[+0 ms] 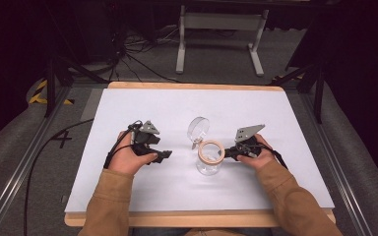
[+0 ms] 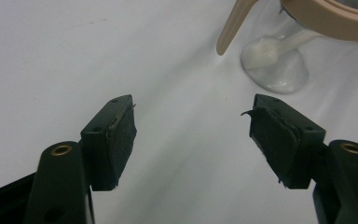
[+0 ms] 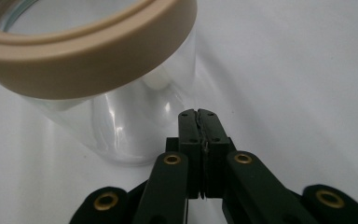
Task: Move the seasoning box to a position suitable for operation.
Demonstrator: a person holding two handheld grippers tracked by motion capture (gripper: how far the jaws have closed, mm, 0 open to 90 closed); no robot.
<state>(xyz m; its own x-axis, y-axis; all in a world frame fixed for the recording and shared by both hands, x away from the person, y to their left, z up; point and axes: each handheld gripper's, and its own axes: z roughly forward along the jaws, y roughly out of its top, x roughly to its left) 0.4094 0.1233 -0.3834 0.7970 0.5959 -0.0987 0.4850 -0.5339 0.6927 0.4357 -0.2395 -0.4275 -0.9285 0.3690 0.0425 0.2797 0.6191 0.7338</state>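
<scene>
A clear glass jar with a beige rim stands upright on the white table top. Its round clear lid is swung open behind it. My left gripper lies left of the jar, a short way off, open and with nothing between its pads. The left gripper view has the left gripper pointing toward the jar's base, under the rim and a beige clasp. My right gripper is shut and empty, its tip close beside the jar's glass wall, below the rim.
The white top rests on a wooden board whose edge shows at the front. Metal rails run along both sides. Beyond the far edge are floor cables and a white frame's legs.
</scene>
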